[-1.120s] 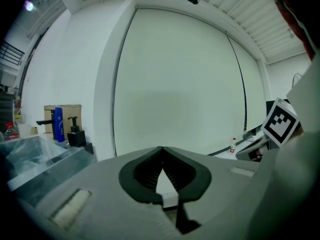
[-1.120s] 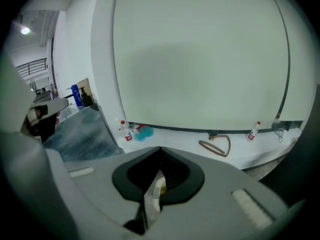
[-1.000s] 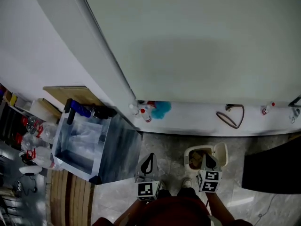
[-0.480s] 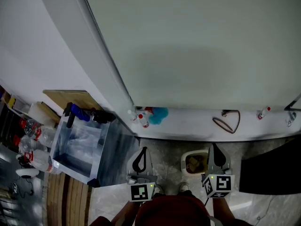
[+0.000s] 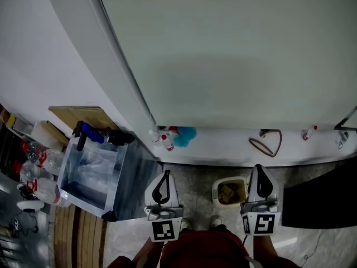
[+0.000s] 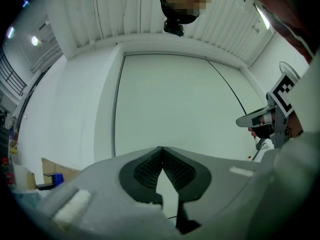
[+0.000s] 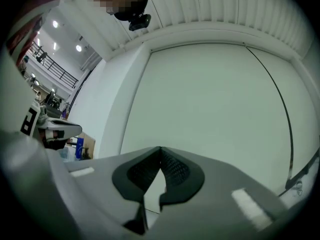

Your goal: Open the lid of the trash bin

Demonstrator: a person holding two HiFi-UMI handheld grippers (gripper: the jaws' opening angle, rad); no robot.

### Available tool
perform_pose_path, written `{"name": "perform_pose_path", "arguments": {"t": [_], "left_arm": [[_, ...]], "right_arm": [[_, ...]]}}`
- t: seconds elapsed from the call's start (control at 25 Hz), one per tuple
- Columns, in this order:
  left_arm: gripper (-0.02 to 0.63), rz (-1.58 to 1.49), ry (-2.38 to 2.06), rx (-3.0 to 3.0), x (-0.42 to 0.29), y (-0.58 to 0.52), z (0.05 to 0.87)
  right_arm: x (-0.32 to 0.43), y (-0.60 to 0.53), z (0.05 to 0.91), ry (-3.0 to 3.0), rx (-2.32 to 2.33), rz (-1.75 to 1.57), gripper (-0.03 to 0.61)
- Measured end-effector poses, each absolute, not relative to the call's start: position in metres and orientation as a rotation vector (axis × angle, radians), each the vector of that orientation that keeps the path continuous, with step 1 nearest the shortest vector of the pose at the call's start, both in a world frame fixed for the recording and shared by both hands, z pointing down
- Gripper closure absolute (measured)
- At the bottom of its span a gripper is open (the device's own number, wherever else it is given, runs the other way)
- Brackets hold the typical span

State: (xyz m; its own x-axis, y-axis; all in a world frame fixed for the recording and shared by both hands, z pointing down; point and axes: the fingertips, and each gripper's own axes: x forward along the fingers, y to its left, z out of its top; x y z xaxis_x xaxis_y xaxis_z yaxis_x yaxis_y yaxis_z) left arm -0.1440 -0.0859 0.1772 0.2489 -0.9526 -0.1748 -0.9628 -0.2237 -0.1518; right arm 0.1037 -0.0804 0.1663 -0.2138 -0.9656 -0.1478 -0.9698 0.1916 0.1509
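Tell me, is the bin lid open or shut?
Open: the head view looks straight into the bin, with brown contents showing inside its rim.

A grey marbled tile floor [image 5: 195,191] carries a small cream trash bin [image 5: 215,194] between the left gripper [image 5: 164,173] and the right gripper [image 5: 260,168]. A clear plastic storage box [image 5: 139,186] stands left of the left gripper. Ahead of both, a white ledge [image 5: 223,148] bears 2 small bottles [image 5: 165,142].

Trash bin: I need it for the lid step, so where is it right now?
In the head view the trash bin sits on the floor right of centre, just left of the right gripper and below the white ledge.
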Motion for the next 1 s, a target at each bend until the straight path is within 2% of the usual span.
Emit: {"name": "perform_pose_path", "arguments": {"t": [1.0], "left_arm": [[0.615,0.067,1.805,-2.349,-0.132,-0.066,0.190]], "right_arm": [[0.113,-0.061,0.180,2.416,-1.987,0.242,0.578]]}}
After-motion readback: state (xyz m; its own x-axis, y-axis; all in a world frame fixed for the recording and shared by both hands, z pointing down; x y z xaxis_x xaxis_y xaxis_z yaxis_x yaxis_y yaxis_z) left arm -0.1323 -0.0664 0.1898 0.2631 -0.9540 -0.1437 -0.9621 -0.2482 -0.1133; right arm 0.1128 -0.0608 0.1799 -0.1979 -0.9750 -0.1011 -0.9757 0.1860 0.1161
